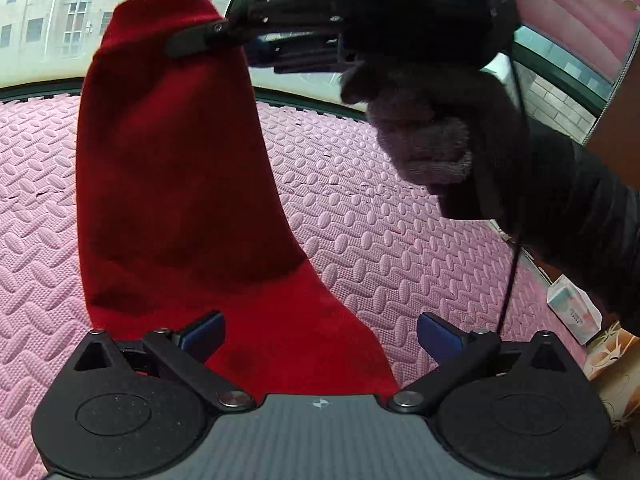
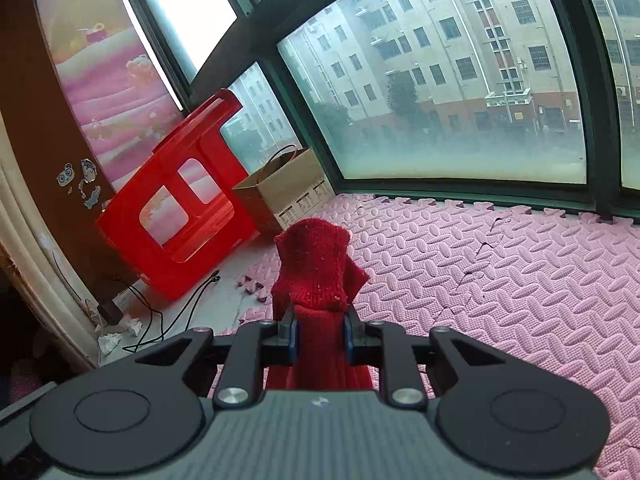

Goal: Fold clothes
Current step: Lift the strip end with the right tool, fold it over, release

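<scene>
We see the left gripper [image 1: 320,330] as a matte black frame: two round housings with inset discs, slanted linkage arms pinned by silver screws, triangular cut-outs at the outer corners, and blue pads [image 1: 436,338] tipping the fingers. Its centre plate is grey, finely ribbed, with a small crosshair marking [image 1: 321,403]. The right gripper [image 2: 320,336] is built the same way, black with silver screws, blue-edged pads and the same grey plate. The hand [image 1: 424,136] on it wears a fuzzy mauve-grey knit glove, above a dark ribbed sleeve [image 1: 592,216]. A thin black cable [image 1: 512,272] hangs beside the sleeve.
</scene>
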The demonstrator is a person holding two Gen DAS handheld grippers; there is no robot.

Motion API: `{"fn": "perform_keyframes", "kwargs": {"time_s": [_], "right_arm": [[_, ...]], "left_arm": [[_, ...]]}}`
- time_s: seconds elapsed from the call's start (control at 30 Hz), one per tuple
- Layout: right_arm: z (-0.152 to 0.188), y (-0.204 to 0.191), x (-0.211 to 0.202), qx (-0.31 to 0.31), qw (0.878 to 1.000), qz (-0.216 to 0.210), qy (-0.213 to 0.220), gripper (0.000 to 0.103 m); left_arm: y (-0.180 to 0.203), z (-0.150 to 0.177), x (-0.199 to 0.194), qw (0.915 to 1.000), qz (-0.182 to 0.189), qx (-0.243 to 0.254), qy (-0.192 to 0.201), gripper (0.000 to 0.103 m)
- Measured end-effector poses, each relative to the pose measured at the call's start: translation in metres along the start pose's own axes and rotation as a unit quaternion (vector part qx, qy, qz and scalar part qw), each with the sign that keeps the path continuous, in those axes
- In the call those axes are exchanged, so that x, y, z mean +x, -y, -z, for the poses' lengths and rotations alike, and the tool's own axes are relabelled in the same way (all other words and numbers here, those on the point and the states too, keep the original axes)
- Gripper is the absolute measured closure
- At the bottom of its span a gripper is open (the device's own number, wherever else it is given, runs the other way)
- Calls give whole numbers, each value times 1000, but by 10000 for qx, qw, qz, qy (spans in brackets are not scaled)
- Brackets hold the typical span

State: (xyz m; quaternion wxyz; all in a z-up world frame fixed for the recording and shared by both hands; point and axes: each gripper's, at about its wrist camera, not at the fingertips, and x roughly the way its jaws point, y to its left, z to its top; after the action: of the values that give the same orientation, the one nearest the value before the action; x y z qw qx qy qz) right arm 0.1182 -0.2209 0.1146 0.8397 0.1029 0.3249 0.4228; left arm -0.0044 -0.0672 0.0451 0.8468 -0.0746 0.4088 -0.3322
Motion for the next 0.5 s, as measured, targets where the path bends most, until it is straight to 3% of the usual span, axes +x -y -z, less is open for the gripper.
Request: {"fn": "perform_keyframes", "kwargs": {"time_s": [0.13,0.3,0.5], "right_arm": [[5,-11,-12,-128,9999,-100,24,84],[15,-28,-36,-271,9991,-271,200,85],[31,-56,-74,-613,9963,-445,405,87]], "left_arm": [[-12,-6,21,9996,122,-233,-140,0],[-13,2,2,9992,221,-325,-9,0],[-15,31,-44,9965,-498,-452,504,0]]}}
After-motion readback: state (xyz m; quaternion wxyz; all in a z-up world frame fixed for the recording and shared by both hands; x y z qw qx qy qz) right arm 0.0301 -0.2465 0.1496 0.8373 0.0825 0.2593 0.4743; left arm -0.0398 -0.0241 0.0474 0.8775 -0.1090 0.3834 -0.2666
